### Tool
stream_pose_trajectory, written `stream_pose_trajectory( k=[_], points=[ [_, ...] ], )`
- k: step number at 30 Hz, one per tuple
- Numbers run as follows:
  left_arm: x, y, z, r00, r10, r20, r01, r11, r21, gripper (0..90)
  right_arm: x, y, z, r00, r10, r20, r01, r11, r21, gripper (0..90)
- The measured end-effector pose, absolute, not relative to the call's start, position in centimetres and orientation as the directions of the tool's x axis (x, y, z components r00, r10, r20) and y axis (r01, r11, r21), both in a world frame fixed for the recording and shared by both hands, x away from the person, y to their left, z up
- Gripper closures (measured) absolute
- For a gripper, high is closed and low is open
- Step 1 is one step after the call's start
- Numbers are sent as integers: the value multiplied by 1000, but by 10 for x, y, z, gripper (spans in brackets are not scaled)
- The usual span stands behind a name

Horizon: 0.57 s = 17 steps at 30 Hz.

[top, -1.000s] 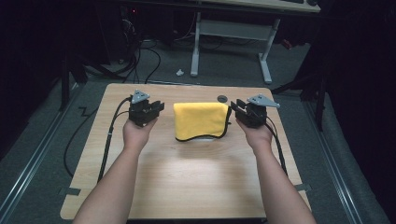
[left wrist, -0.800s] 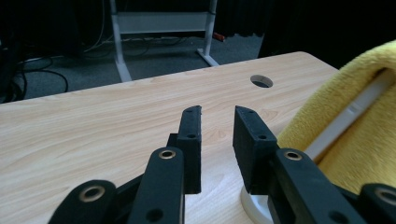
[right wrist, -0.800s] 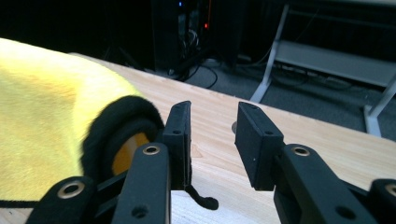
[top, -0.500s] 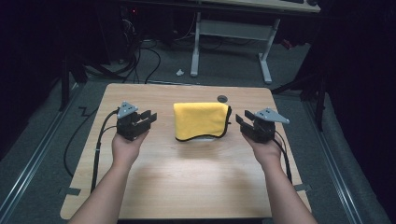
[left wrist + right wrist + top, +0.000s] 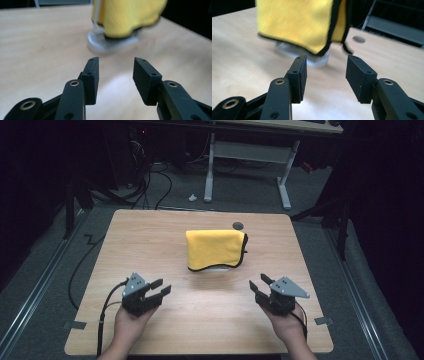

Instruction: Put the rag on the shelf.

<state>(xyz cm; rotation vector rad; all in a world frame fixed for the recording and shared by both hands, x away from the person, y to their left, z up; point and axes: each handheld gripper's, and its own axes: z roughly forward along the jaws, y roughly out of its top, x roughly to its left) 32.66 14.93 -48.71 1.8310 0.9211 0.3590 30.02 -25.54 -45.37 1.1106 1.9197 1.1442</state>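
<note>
A yellow cloth (image 5: 215,249) with a dark hem hangs draped over a small stand at the middle of the wooden table (image 5: 150,235). Its pale round base (image 5: 112,43) shows under the cloth (image 5: 125,15) in the left gripper view. My left gripper (image 5: 161,288) is near the table's front left, its jaws open and empty; they have just been opening. My right gripper (image 5: 258,284) is near the front right, also open with nothing between its jaws, which have just been opening too. Both point toward the cloth (image 5: 297,25) from well short of it.
A small dark round spot (image 5: 238,225) lies on the table behind the cloth. A cable (image 5: 102,315) trails from the left gripper over the front edge. Beyond the table are a desk frame (image 5: 245,165) and floor cables.
Both grippers have pulled back from the cloth's sides toward the table's front edge and lowered. Their jaws have opened wider. The cloth stays draped where it was.
</note>
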Motion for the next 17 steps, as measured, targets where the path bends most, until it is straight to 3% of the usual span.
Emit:
stream_pose_trajectory(
  k=[7,9,10,17],
  points=[
    [277,138,-517,701,691,-177,470,-262,843,539,263,-240,-494,-430,899,-85,406,276,871,485],
    [271,130,-520,724,667,-177,481,-303,823,535,253,-239,-509,-418,901,-113,408,298,863,529],
    [270,128,-521,730,661,-171,476,-313,822,535,253,-238,-513,-440,892,-102,449,317,835,510],
    [274,124,-524,739,652,-168,476,-329,816,535,261,-241,-521,-428,900,-82,487,307,818,509]
  ],
)
